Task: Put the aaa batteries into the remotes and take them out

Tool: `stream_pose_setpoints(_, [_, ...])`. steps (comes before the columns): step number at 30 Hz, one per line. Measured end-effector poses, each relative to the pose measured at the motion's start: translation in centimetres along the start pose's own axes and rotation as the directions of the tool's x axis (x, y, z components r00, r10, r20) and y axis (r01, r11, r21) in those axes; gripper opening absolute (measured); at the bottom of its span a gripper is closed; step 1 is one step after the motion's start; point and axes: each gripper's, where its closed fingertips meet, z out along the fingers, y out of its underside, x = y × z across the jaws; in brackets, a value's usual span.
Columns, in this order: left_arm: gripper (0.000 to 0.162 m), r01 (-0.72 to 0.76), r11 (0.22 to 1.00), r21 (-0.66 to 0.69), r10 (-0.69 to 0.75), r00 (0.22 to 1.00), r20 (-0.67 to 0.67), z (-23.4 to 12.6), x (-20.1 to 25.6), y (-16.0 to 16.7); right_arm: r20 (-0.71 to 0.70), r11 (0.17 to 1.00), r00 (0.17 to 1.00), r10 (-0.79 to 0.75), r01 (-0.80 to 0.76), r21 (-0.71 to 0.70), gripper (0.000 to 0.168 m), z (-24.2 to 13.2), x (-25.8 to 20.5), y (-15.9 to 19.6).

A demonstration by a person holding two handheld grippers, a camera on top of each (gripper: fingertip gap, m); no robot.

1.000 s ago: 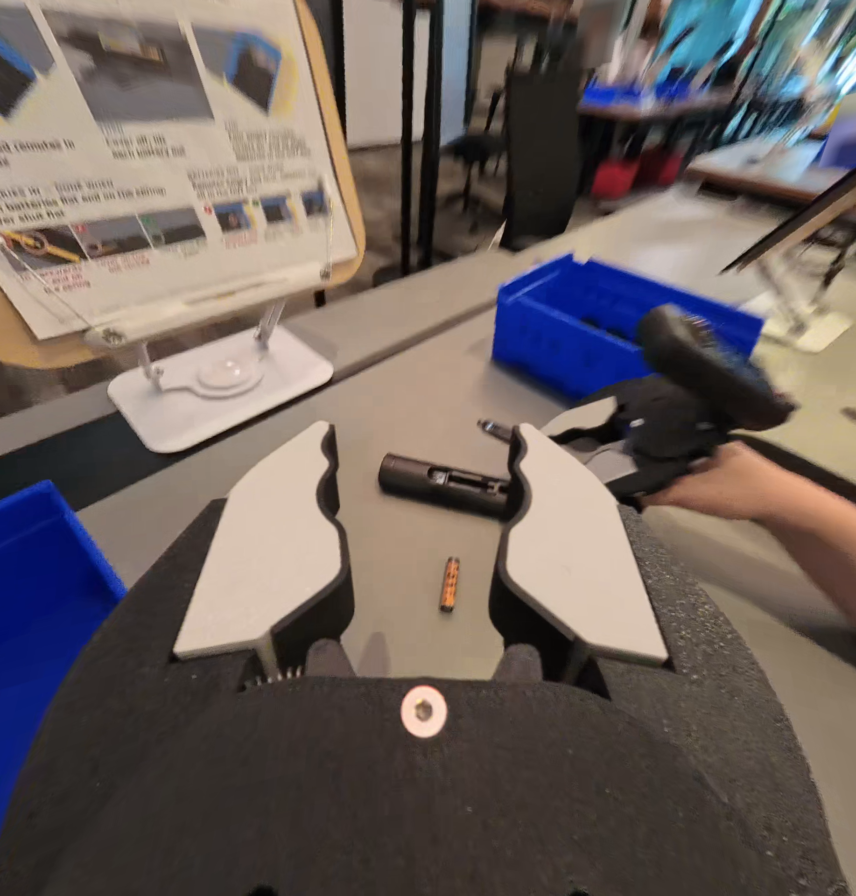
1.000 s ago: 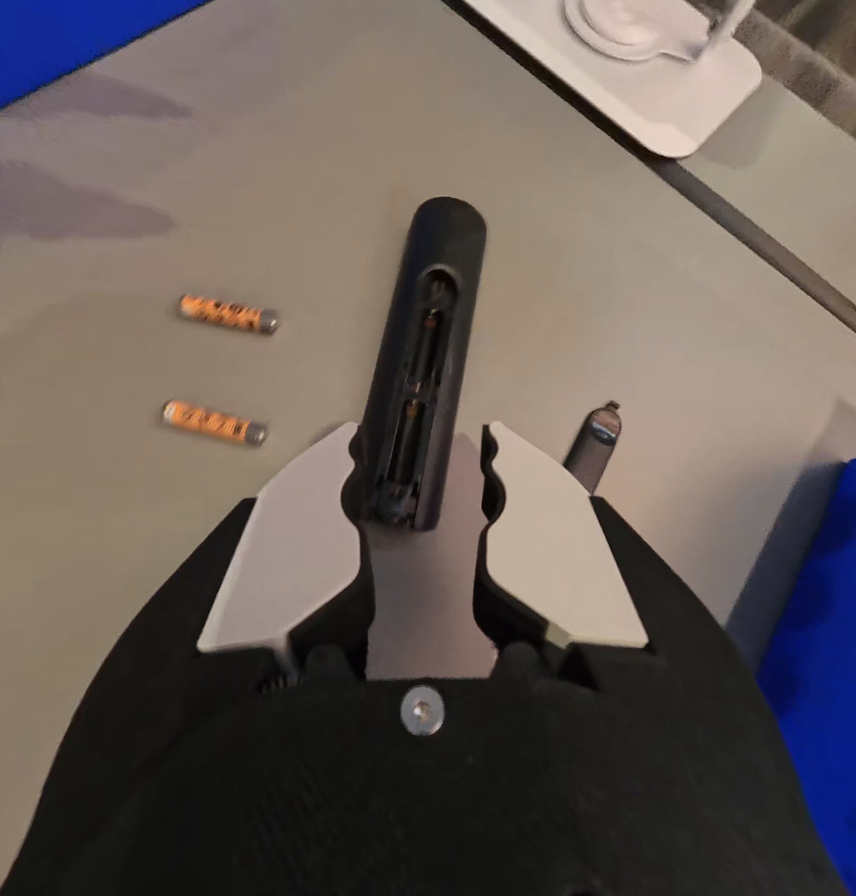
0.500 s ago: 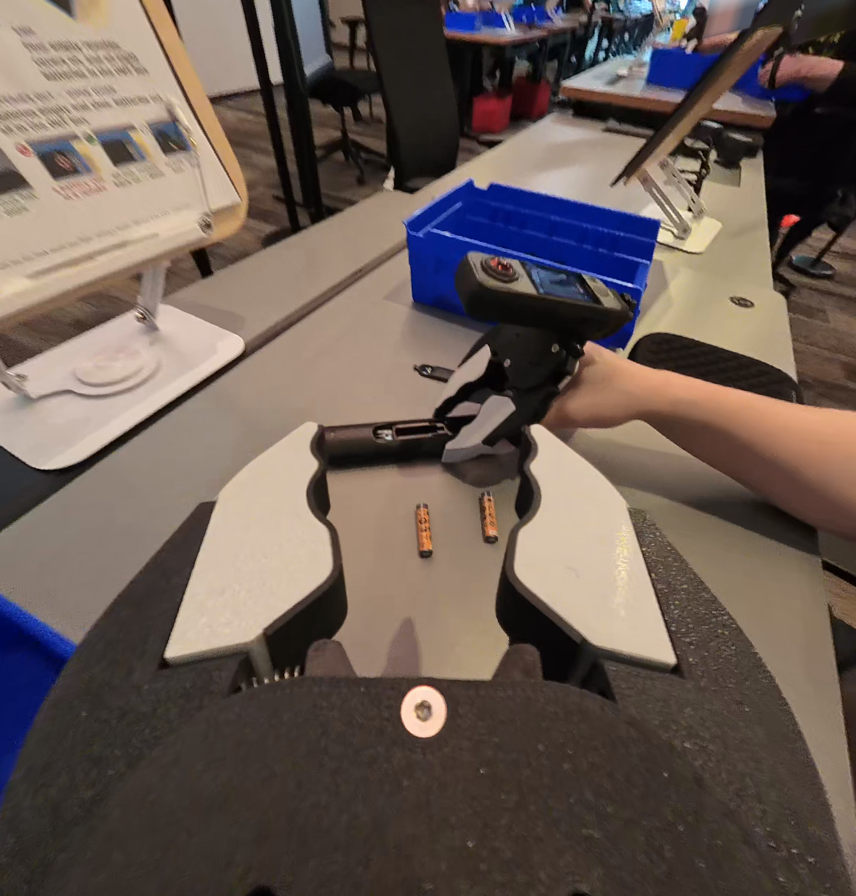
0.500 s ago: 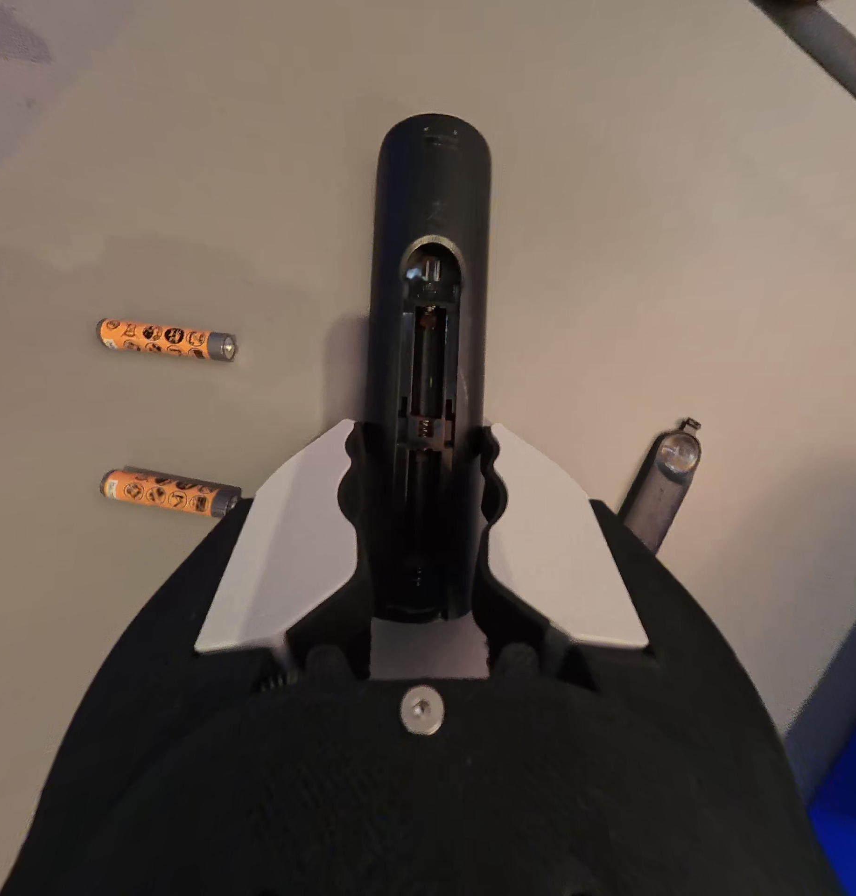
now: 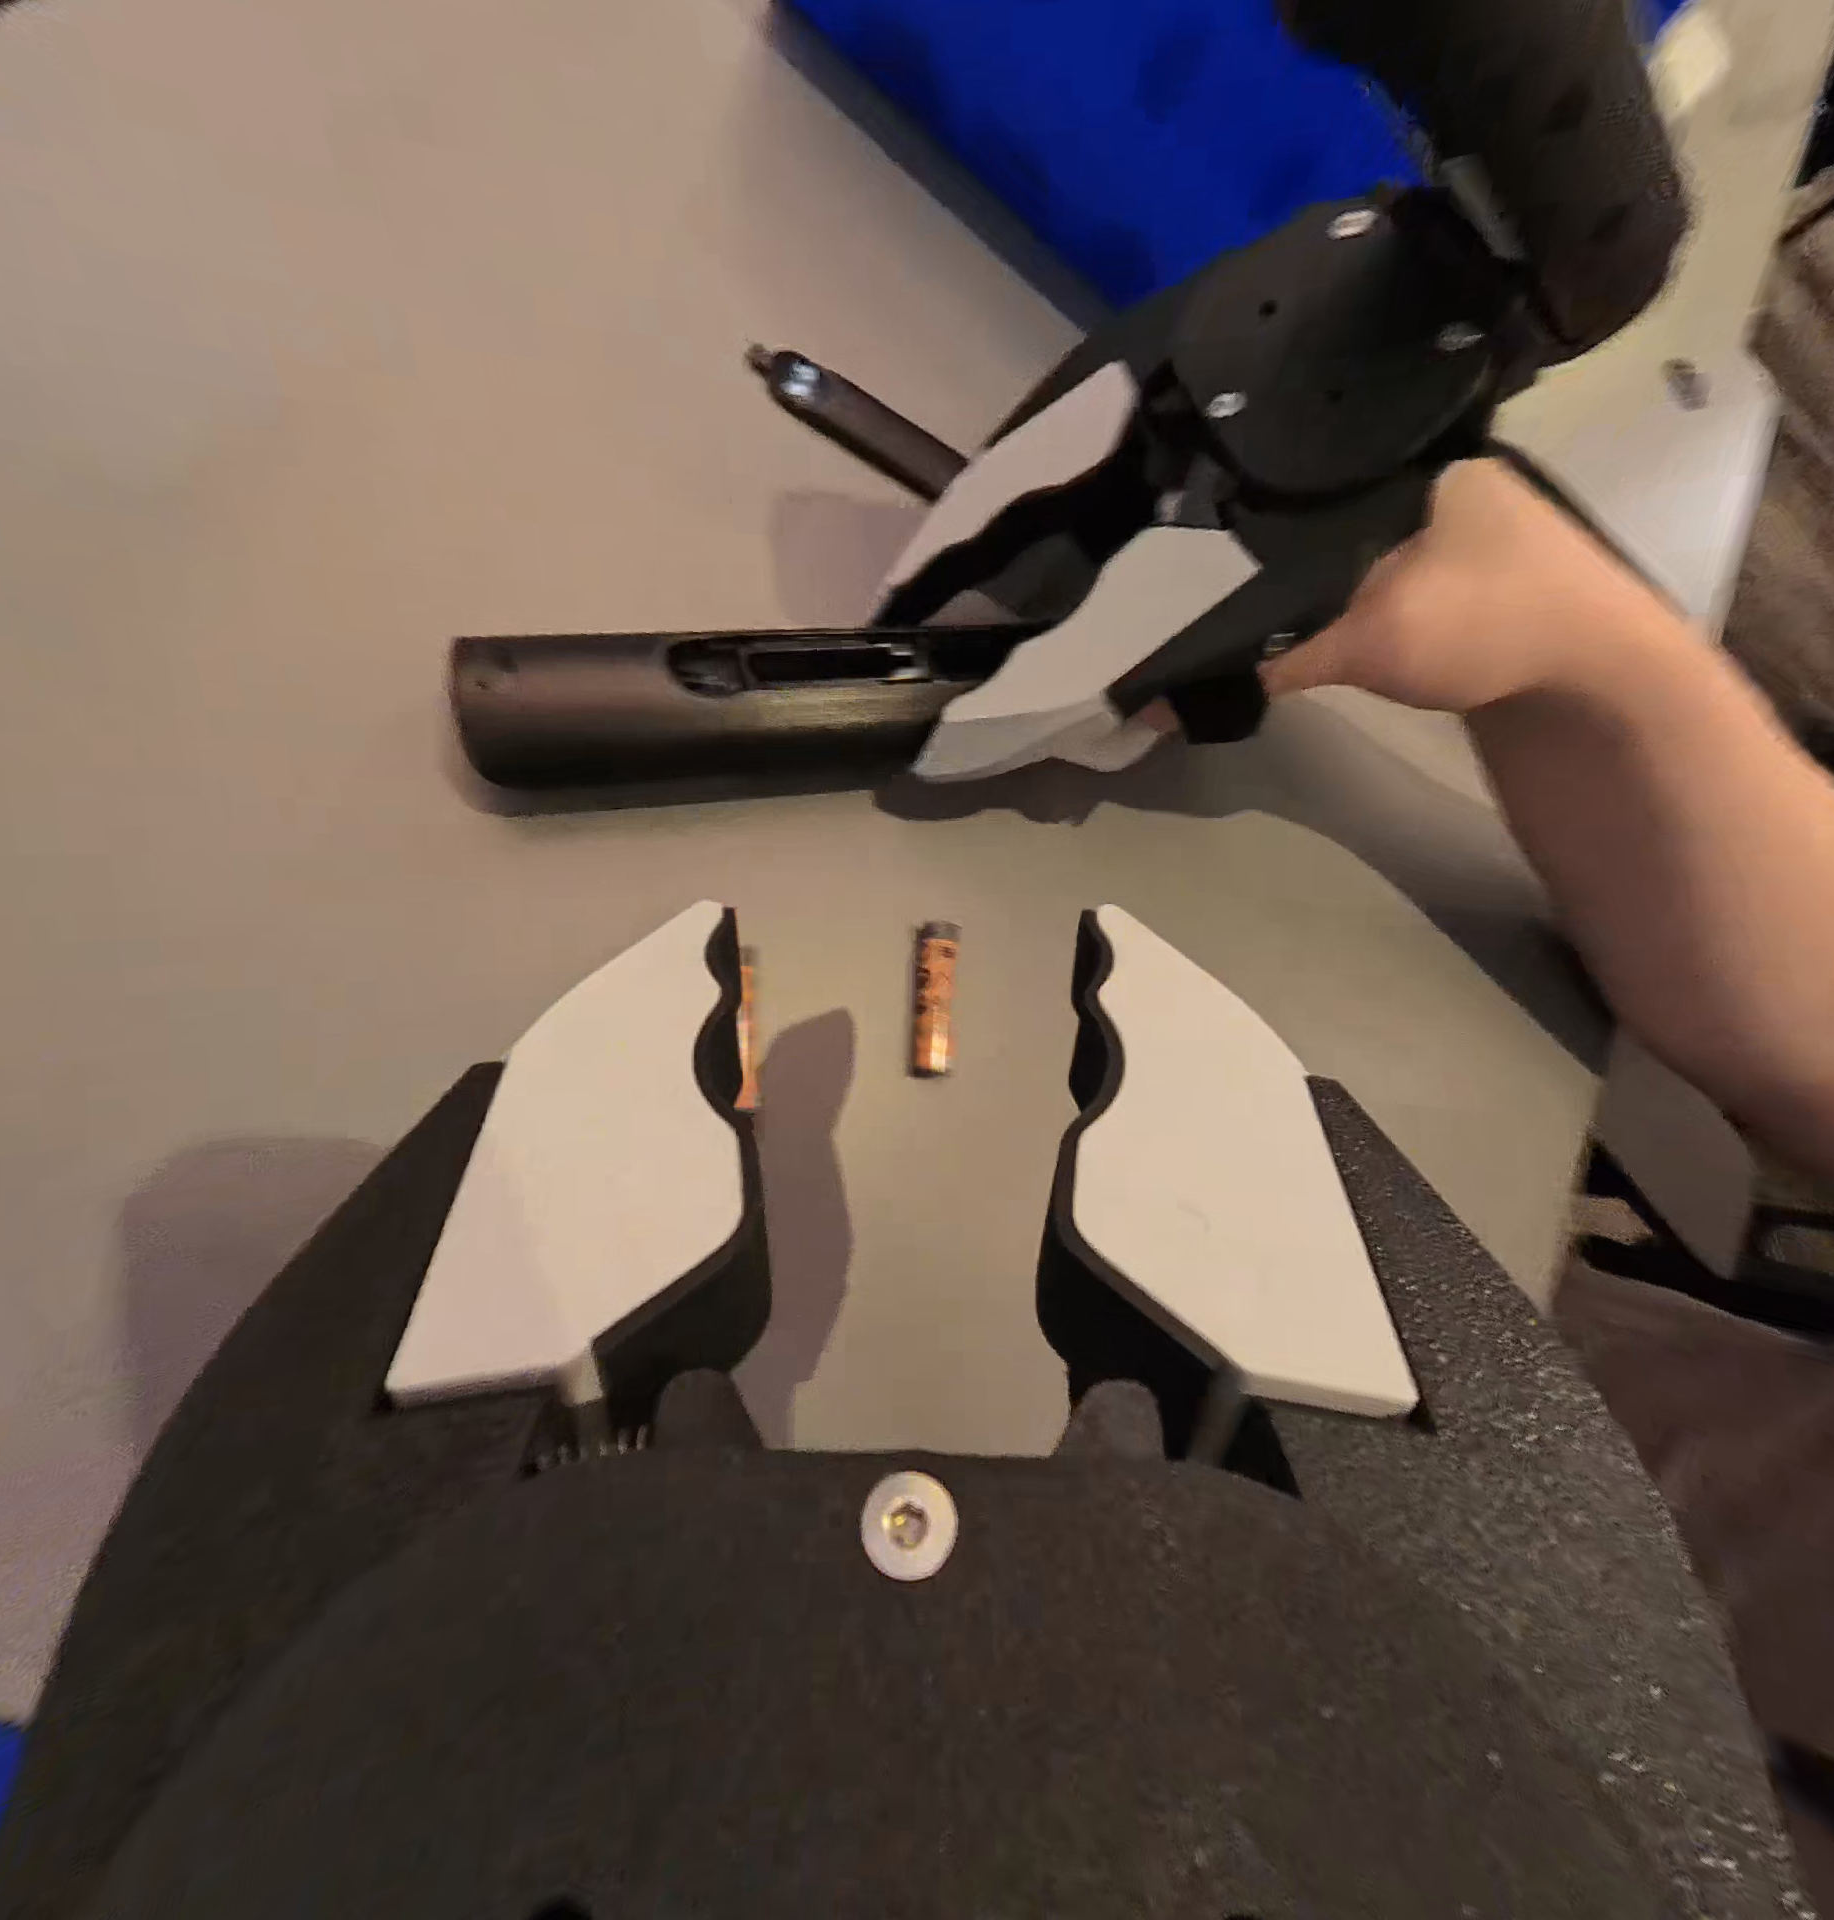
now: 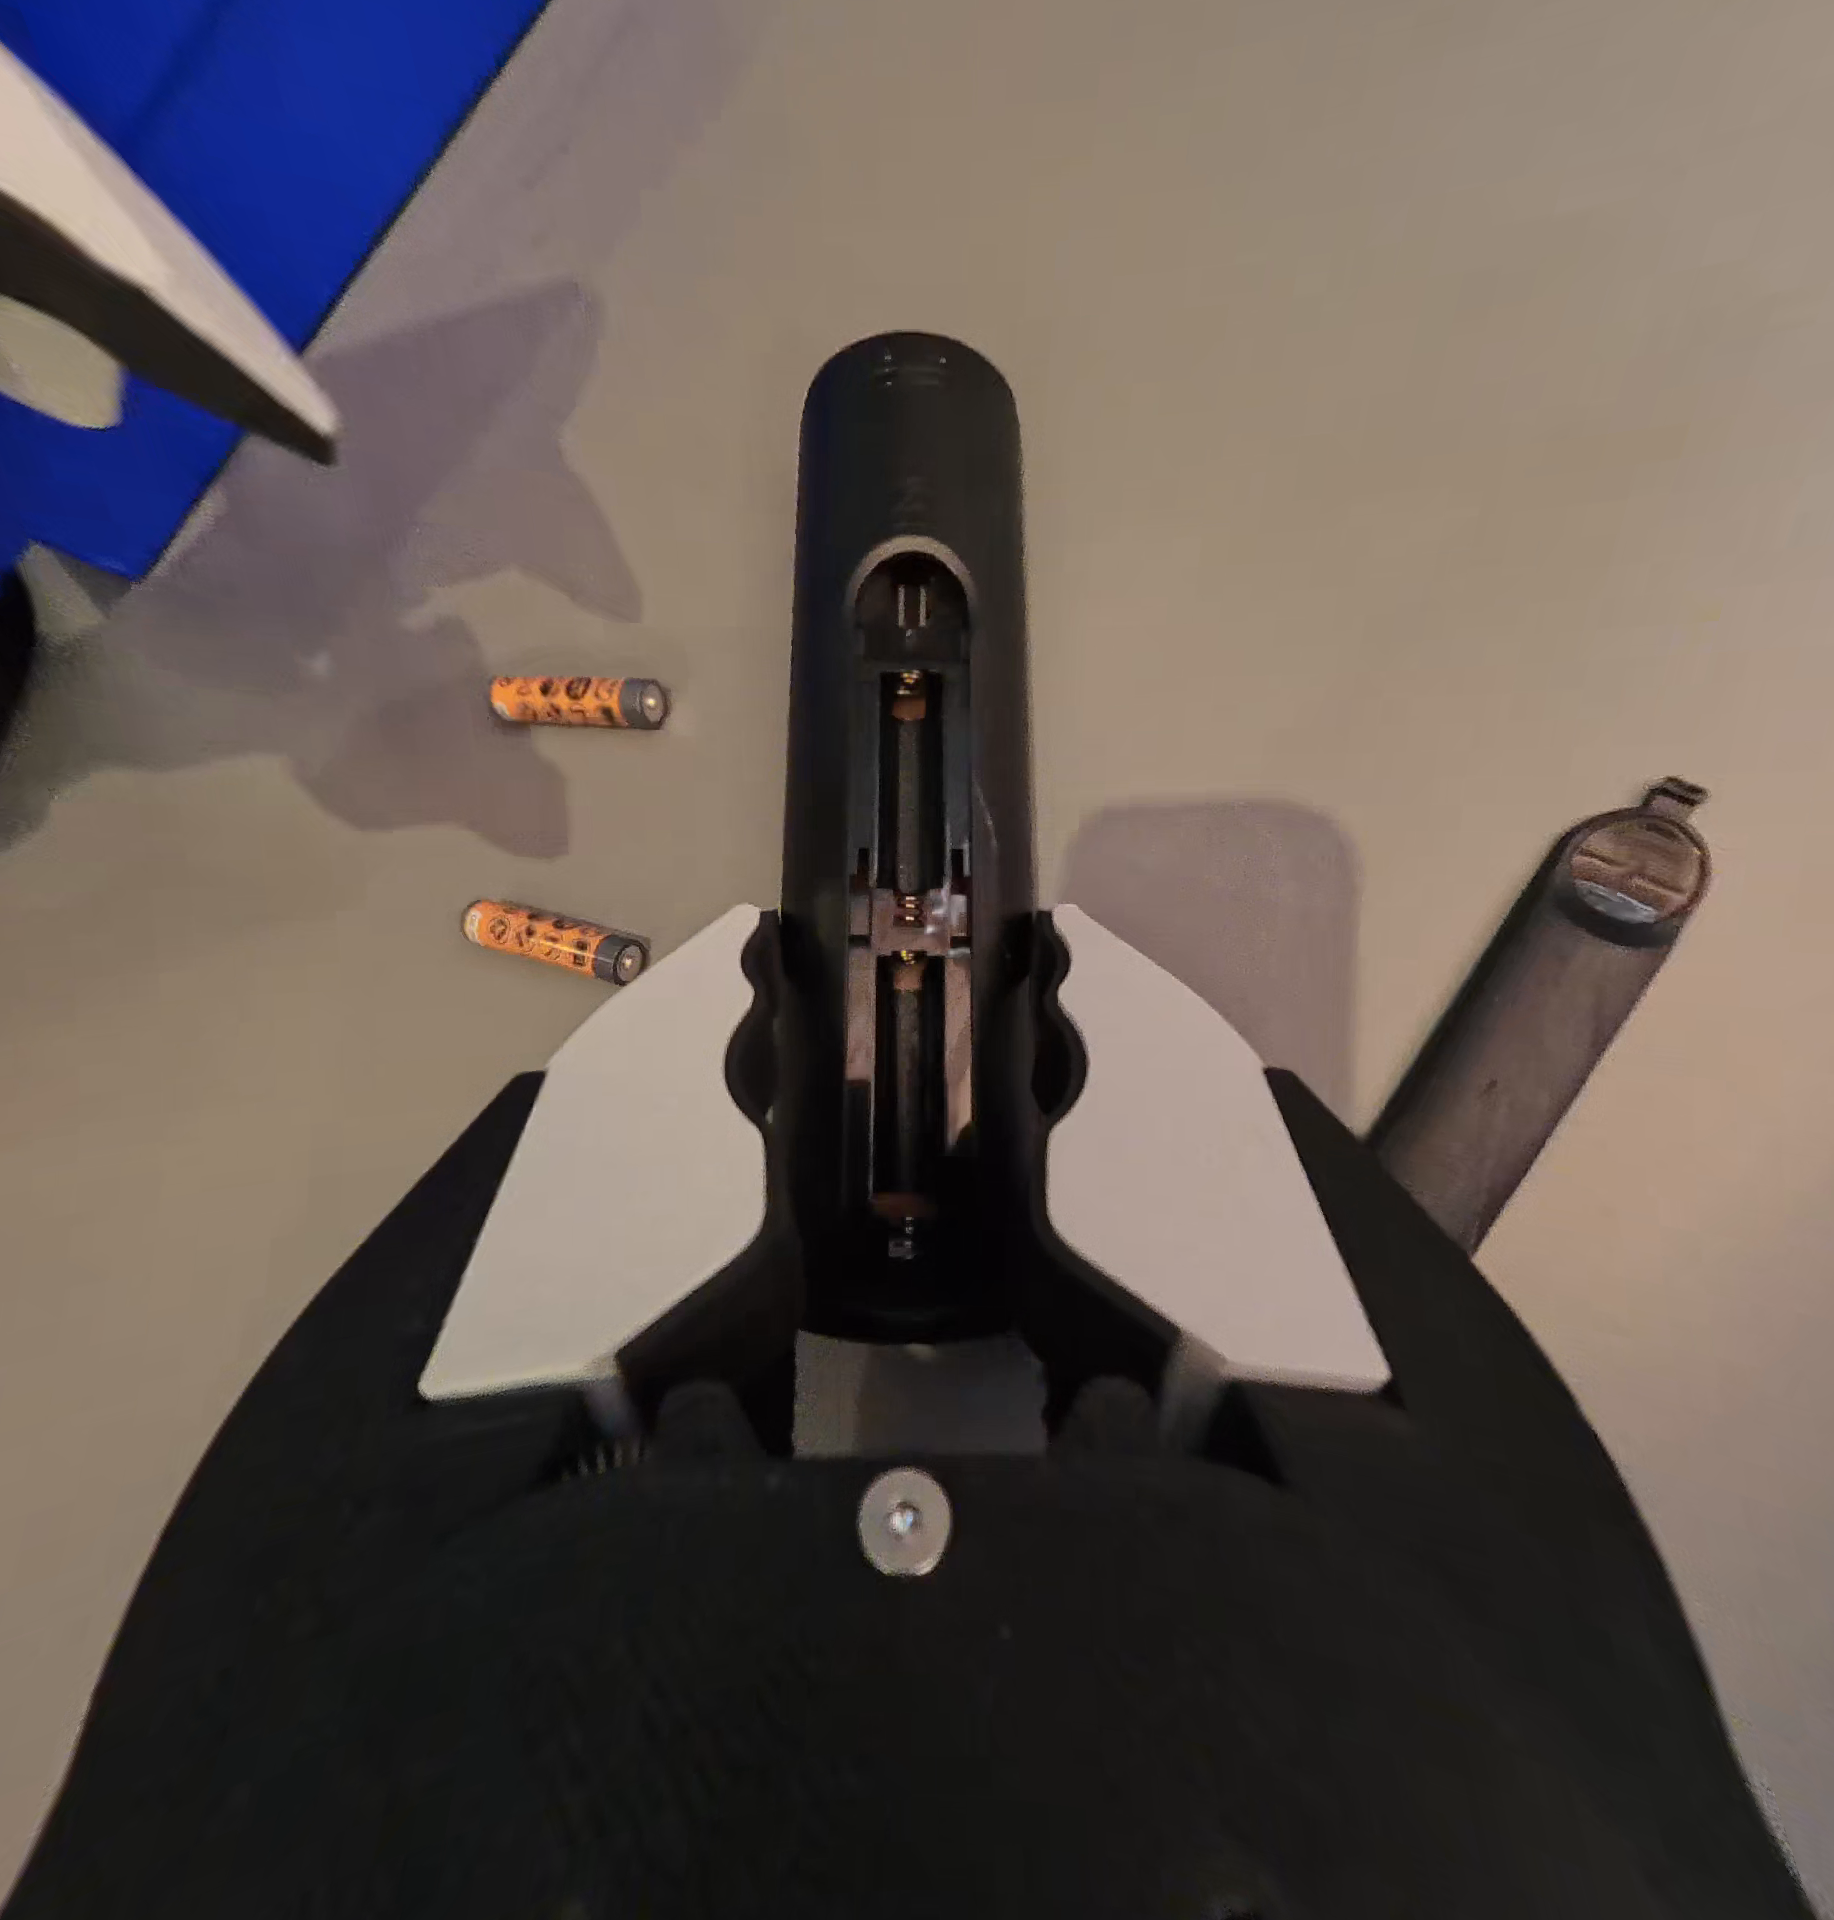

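A black remote (image 6: 908, 499) lies on the grey table with its back up and its battery bay open and empty. My right gripper (image 6: 908, 914) is shut on the remote's near end; it also shows in the left wrist view (image 5: 902, 691), gripping the right end of the remote (image 5: 674, 707). Two orange AAA batteries (image 6: 580, 701) (image 6: 554, 940) lie left of the remote. In the left wrist view my left gripper (image 5: 908, 920) is open and hovers over them: one battery (image 5: 934, 997) lies between the fingers, the other (image 5: 749, 1029) is half hidden by the left finger. The battery cover (image 6: 1536, 1018) lies apart to the right.
A blue bin (image 5: 1100, 104) stands beyond the remote and cover. Another blue bin (image 6: 217, 208) sits at the far left, behind a finger of my left gripper (image 6: 165, 291). A person's forearm (image 5: 1671, 883) reaches in from the right.
My left gripper has tipped down and come closer over the two batteries. My right gripper has slid farther onto the remote's end and holds it.
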Motion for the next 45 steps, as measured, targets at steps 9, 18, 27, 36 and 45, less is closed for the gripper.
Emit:
stream_pose_setpoints(9, [0.068,0.116,0.993,-0.028,-0.116,0.993,0.032,2.2,-3.3,-0.6,0.177,0.978,0.971,0.163,-0.182,0.100,0.048,-1.6,-0.7,-1.7])
stream_pose_setpoints(18, [0.072,0.141,0.982,0.125,-0.128,0.986,-0.106,-1.0,-1.5,-3.7,0.179,0.947,0.978,-0.111,0.049,0.316,0.048,-6.3,-3.8,-4.9])
stream_pose_setpoints(27, [0.076,-0.056,0.950,0.309,0.153,0.942,-0.300,-6.4,5.8,-6.8,0.048,0.767,0.840,-0.541,0.470,0.437,0.048,-12.9,-9.6,-7.3])
stream_pose_setpoints(36, [0.031,-0.109,0.939,0.327,0.239,0.889,-0.391,-7.9,9.1,-5.7,-0.201,0.494,0.571,-0.796,0.805,0.329,0.048,-14.7,-12.0,-8.8])
stream_pose_setpoints(45, [0.041,-0.165,0.896,0.412,0.306,0.902,-0.304,-9.0,9.1,-6.3,-0.261,0.411,0.477,-0.839,0.871,0.268,0.048,-14.5,-13.2,-9.6])
